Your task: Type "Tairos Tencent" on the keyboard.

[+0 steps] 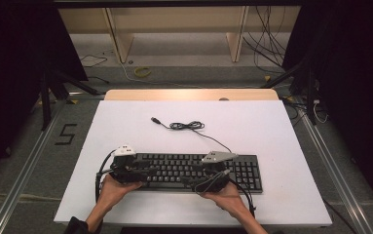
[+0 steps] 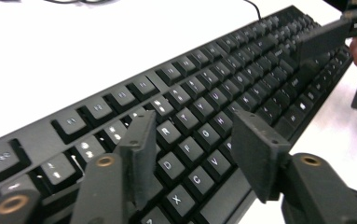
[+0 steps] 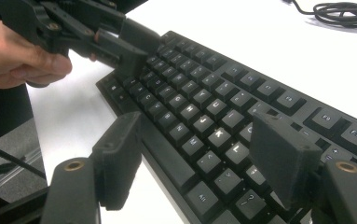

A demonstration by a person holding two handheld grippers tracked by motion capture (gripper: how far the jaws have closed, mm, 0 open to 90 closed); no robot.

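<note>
- A black keyboard [image 1: 194, 170] lies flat on the near half of the white table [image 1: 125, 126], its long side running across the table, close to the near edge
- Its cable [image 1: 189, 126] runs off the back edge onto the white top and lies in a loose coil behind the keyboard, the plug end resting apart from it
- The left gripper [image 2: 192, 144] hovers over the left end of the keyboard; its jaws stand spread, with keys showing between them and nothing pinched, the pads clear of the keys in the left gripper view
- The left hand [image 1: 116, 187] holds that gripper at the near left corner of the keyboard
- The right gripper [image 3: 195, 158] sits over the middle-right stretch of keys; its jaws are spread wide apart, one over the near edge of the keyboard, the other above the keys, gripping nothing
- The right hand [image 1: 223, 195] holds it from the near side of the keyboard
- Both grippers lie just beside each other along the keyboard's front edge, not touching
</note>
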